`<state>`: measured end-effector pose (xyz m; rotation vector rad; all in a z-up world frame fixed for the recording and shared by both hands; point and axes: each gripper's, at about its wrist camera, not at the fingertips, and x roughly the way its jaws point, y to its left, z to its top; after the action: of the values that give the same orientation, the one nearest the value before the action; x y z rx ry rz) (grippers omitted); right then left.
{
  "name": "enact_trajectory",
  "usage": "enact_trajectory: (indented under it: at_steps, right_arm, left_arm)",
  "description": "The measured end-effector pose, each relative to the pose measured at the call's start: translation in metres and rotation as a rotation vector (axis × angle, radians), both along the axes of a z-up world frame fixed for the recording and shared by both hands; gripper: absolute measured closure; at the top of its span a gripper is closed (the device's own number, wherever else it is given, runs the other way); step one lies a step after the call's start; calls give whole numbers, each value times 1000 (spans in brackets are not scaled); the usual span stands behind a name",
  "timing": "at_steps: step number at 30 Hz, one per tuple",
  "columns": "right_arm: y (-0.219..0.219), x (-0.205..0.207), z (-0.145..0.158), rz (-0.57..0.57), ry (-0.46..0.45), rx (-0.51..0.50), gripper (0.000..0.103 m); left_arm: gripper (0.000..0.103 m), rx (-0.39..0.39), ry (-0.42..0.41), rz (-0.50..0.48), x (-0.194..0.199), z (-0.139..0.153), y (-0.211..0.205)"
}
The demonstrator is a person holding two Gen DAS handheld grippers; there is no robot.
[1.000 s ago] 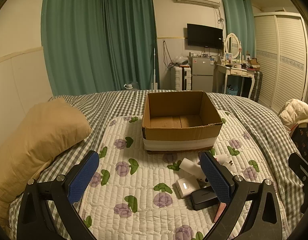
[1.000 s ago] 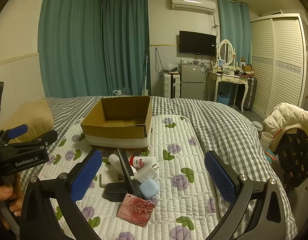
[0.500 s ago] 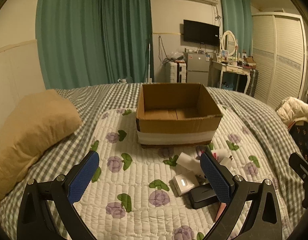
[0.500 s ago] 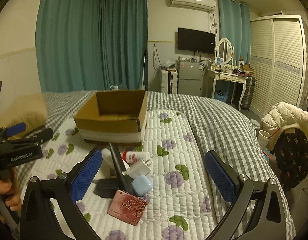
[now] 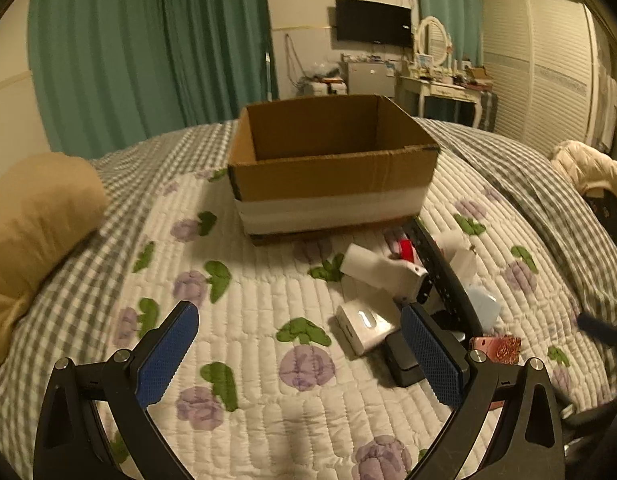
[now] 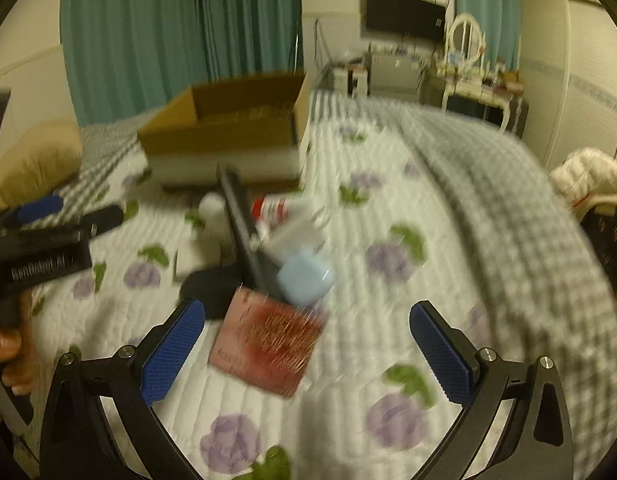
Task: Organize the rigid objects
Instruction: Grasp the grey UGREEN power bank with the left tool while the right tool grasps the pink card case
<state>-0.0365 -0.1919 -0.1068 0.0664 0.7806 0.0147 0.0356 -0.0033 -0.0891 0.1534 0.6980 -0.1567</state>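
Note:
An open cardboard box point(image 5: 332, 176) stands on the quilted bed; it also shows in the right wrist view point(image 6: 224, 136). In front of it lies a pile of small items: a white power bank point(image 5: 364, 326), a black case point(image 5: 404, 360), a long black remote point(image 5: 440, 268), a white bottle with a red cap point(image 5: 384, 268), a light blue case point(image 6: 304, 280) and a pink-red flat box point(image 6: 268, 340). My left gripper point(image 5: 300, 354) is open, low over the quilt left of the pile. My right gripper point(image 6: 308, 352) is open above the pink-red box.
A tan pillow point(image 5: 32, 216) lies at the left of the bed. A cream jacket point(image 5: 588, 168) hangs at the right edge. Green curtains, a dressing table and a wardrobe stand beyond the bed. The left gripper's body point(image 6: 40, 248) shows at the left of the right wrist view.
Both grippers have moved forward and down toward the pile; the box and the items look larger. The right wrist view is motion-blurred now. Both stay open.

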Motion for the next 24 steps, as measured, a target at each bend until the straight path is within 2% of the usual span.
enact_trajectory:
  at_steps: [6,10,12,13,14,17,22,23,24]
  right_arm:
    - [16,21,-36,7,84,-11,0]
    - [12,34,-53,-9,151,10,0]
    - [10,36,-58,-4,162,18,7]
    - [10,37,-59,-4,162,10,24]
    - [9,37,-60,-11,163,-9,28]
    - [3,36,-58,-8,164,-21,30]
    - [-19,32,-58,-81,166,-84,32]
    - [-26,33,-59,-94,170,-72,35]
    - [-33,33,-60,-105,174,-51,37]
  left_arm:
    - [1,-8,48,-53,11,-19,0]
    - [3,-19,83,-87,18,-30,-2]
    - [5,-23,104,-109,20,-36,-4]
    - [5,-24,115,-120,22,-38,-6]
    - [5,-26,128,-137,22,-41,-9]
    - [5,-31,165,-198,22,-46,-19]
    - [6,-7,207,-314,18,-55,-43]
    - [10,-3,226,-334,19,-59,-49]
    - [19,-2,248,-340,21,-63,-52]
